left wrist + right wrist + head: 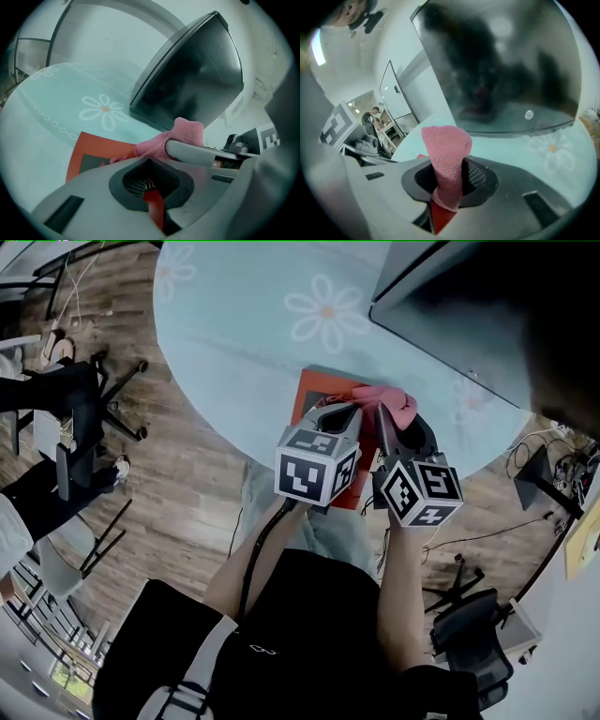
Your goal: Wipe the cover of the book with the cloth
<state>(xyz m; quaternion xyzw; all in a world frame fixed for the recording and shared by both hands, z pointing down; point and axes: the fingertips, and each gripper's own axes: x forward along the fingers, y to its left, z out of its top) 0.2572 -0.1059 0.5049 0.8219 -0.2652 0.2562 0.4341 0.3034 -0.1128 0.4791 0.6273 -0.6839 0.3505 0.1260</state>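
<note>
A red book [319, 388] with a dark panel on its cover lies flat at the near edge of the round table [234, 324]. A pink cloth [389, 401] sits bunched on the book's right part. My right gripper [389, 426] is shut on the cloth [445, 154], which sticks up between its jaws [447, 187]. My left gripper [345, 416] hovers over the book's near part, just left of the right one. Its jaws [150, 178] are shut with nothing between them. The book [93, 150] and cloth [180, 136] show beyond it.
A large dark monitor [450, 315] stands on the table just past the book, close in both gripper views [192, 79] [501, 61]. The table edge curves right under the book. Office chairs [84, 399] stand on the wooden floor at left.
</note>
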